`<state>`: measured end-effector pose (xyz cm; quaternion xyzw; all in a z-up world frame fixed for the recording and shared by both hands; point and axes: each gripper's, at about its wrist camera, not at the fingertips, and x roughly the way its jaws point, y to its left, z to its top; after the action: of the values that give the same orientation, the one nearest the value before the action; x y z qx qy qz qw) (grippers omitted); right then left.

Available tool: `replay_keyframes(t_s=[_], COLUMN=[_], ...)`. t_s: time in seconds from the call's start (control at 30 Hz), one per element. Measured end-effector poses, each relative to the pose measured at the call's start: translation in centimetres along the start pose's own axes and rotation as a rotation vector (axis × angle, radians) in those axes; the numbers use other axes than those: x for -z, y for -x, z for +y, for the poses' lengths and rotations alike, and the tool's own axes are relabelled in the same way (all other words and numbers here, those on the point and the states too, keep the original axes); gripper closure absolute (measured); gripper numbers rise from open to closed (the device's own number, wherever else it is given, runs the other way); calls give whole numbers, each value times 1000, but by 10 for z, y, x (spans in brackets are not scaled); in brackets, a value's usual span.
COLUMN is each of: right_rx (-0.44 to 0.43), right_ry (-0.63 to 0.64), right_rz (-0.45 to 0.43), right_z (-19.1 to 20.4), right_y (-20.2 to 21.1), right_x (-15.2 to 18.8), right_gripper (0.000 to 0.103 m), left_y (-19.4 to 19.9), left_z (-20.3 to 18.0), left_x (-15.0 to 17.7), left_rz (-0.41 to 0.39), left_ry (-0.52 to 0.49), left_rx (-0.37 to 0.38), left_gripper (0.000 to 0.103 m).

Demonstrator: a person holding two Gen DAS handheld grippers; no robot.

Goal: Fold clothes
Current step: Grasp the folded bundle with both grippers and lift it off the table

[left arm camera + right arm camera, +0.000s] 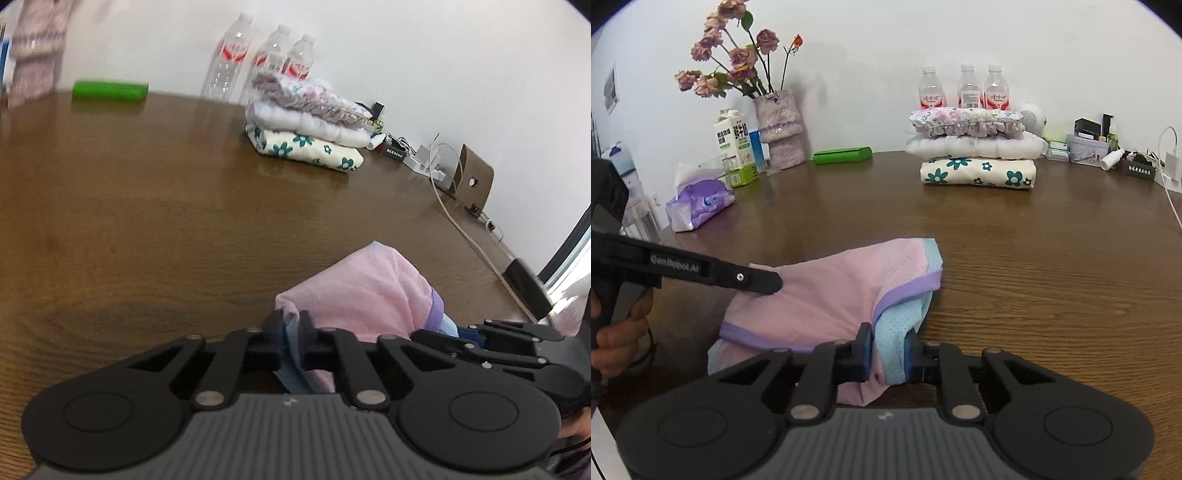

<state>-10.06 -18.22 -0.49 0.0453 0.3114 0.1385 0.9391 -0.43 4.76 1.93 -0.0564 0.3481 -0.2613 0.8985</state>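
Note:
A pink mesh garment point(827, 295) with purple trim and light blue panels lies bunched at the near edge of the brown table point(1052, 266). My right gripper point(888, 350) is shut on its light blue edge. In the left wrist view the same pink garment point(369, 291) rises in front of my left gripper point(291, 332), which is shut on a fold of it. The left gripper's finger point(757, 282) shows from the side in the right wrist view, pressed on the pink cloth. A hand point(613, 332) holds its handle.
A stack of three folded clothes point(975, 147) sits at the back, with three water bottles point(969, 88) behind it. A green box point(842, 155), vase of flowers point(779, 125), milk carton point(733, 144) and tissue pack point(698, 203) stand at the left. Cables and small items point(1126, 155) lie at the right.

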Motion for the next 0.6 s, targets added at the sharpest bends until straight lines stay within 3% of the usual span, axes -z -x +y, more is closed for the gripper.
replay_keyframes(t_s=[0.1, 0.27, 0.47, 0.6], right_rx=[-18, -24, -36, -41], right_ry=[-7, 38, 69, 44], right_rz=[-5, -80, -210, -266], right_z=[-2, -1, -26, -51], right_y=[-2, 1, -5, -29], right_x=[-6, -43, -134, -214], right_gripper=[91, 91, 91, 91], left_y=[1, 3, -5, -32], left_z=[-9, -28, -44, -42], left_x=[-4, -51, -138, -219], left_rz=[-29, -126, -269, -310], left_ry=[-24, -90, -155, -178], left_rx=[-32, -33, -21, -35], left_gripper=[99, 99, 99, 99])
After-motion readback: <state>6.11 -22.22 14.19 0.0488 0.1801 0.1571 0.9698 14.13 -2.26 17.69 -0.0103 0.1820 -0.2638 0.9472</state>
